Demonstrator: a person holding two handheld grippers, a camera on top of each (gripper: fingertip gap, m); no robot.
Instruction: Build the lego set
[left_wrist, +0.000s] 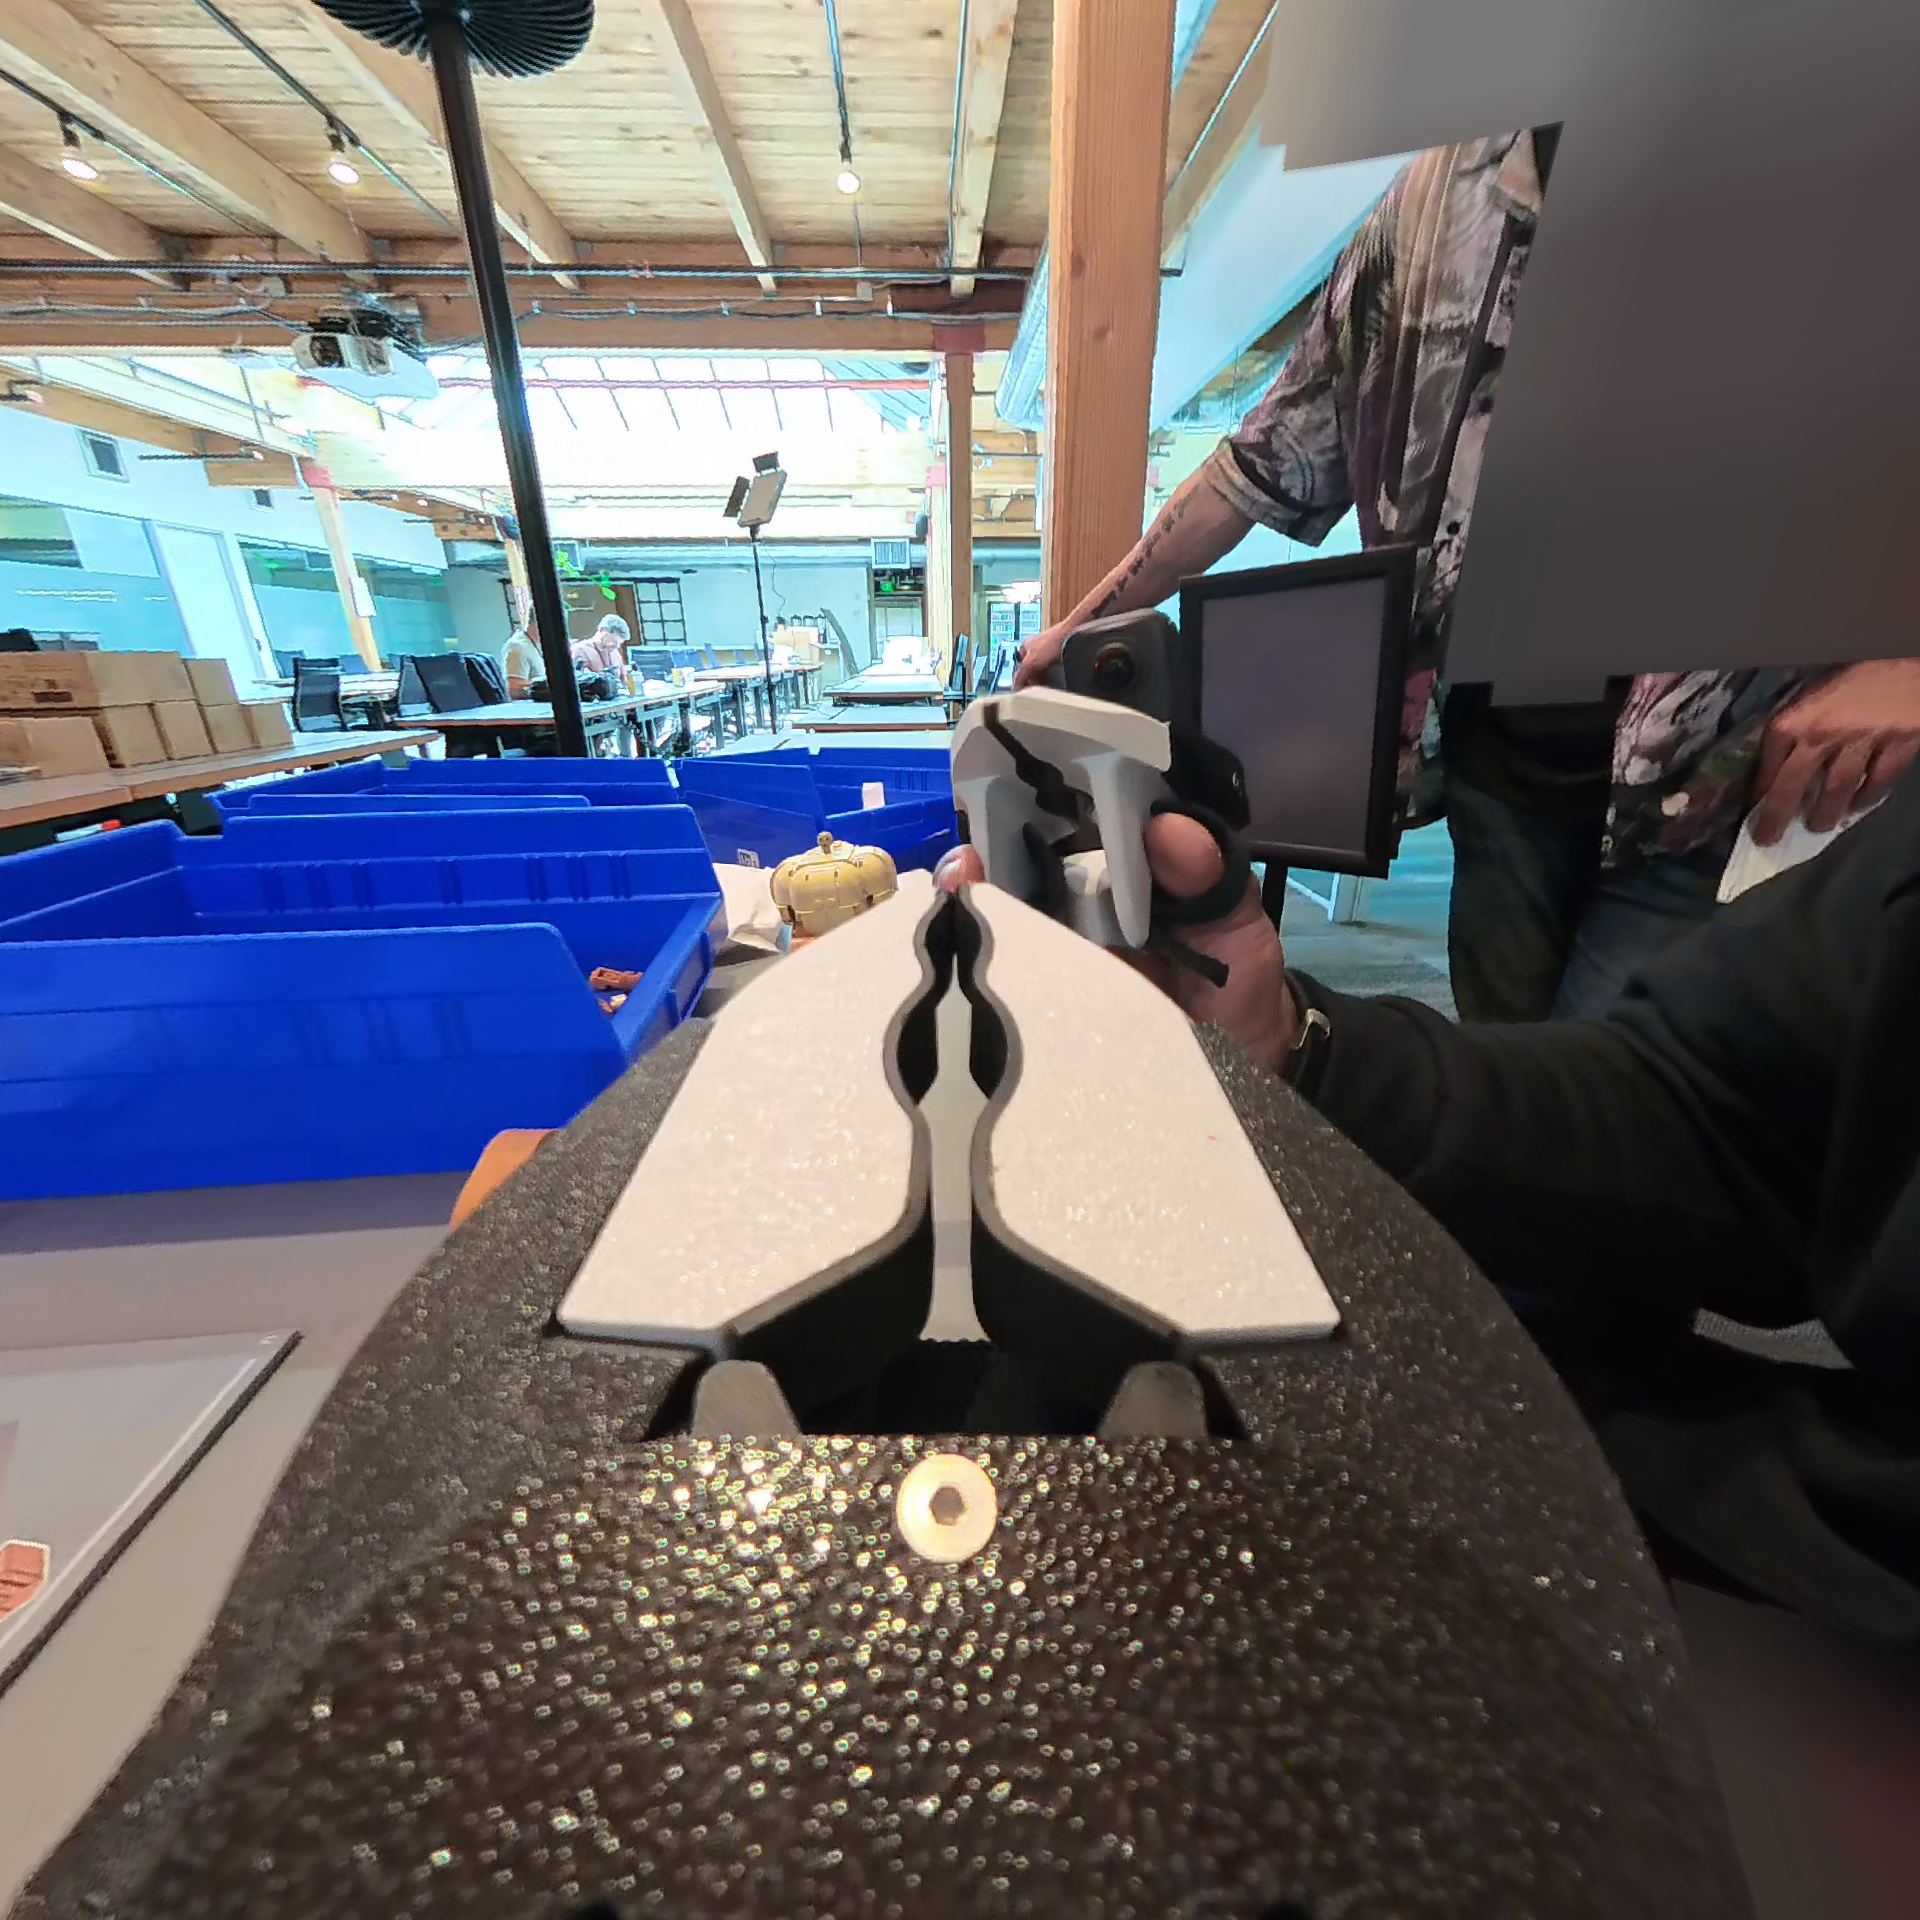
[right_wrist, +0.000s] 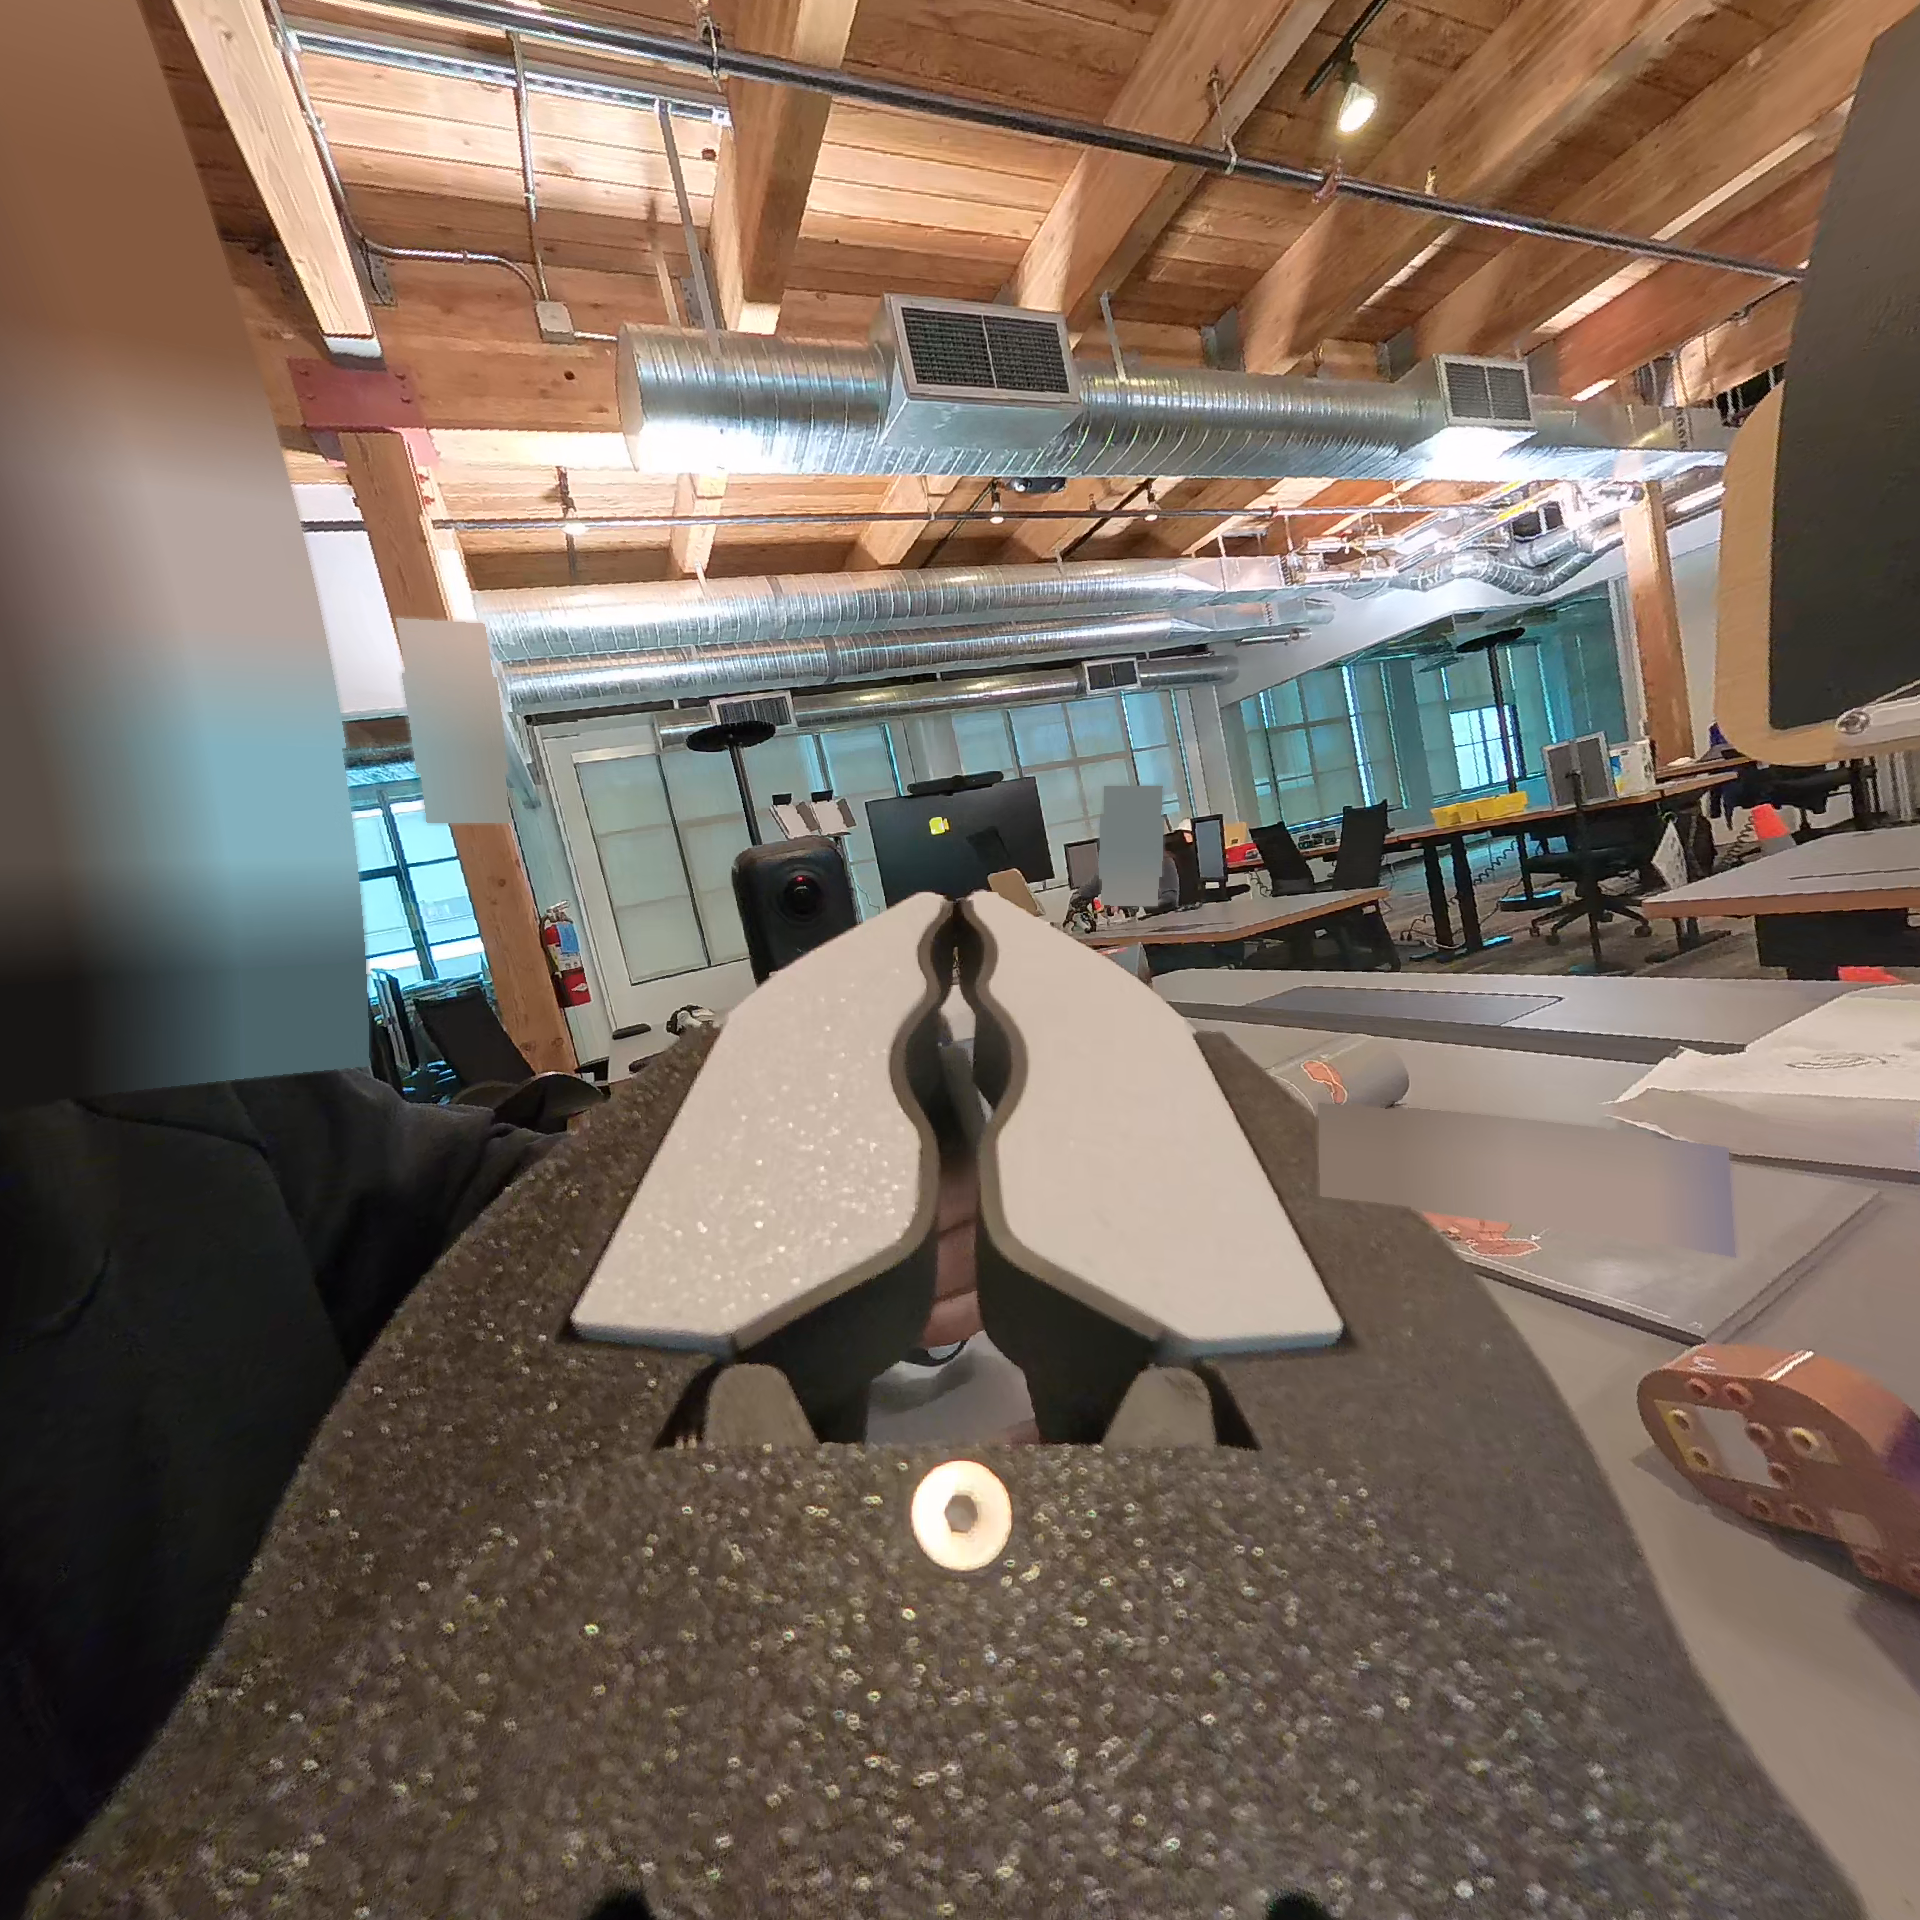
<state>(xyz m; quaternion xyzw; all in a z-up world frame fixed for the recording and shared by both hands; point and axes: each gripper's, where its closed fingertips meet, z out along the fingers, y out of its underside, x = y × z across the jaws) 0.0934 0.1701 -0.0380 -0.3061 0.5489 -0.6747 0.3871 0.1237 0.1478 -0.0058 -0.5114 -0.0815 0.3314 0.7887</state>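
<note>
Left tool (left_wrist: 954, 906): tips meet, closed on nothing, raised above the tabletop (left_wrist: 208, 1278). Just past its tips, slightly right, the right tool (left_wrist: 997, 727) is held in a hand (left_wrist: 1216, 914), its wavy pads also together; a black camera (left_wrist: 1117, 665) sits on top of it. Just left of the left tool's tips sits a gold pumpkin-shaped toy (left_wrist: 831, 873) beside white paper (left_wrist: 753, 904). Further left, blue bins (left_wrist: 343, 987) stand in rows; the nearest holds small brown parts (left_wrist: 615, 982). A dark monitor (left_wrist: 1299, 707) stands to the right beyond the hand, and a second person in a patterned shirt (left_wrist: 1392, 343) stands behind it. Right tool (right_wrist: 956, 914): tips touching, nothing between them. Behind its tips, a little left, the left tool's camera (right_wrist: 795, 904) faces it. To the right on the grey tabletop (right_wrist: 1766, 1714) lies a copper-coloured plate with holes (right_wrist: 1787, 1455), well apart from the tips; a sheet of white paper (right_wrist: 1787, 1081) lies further off. Dark sleeve (right_wrist: 156, 1299) fills the left side.
</note>
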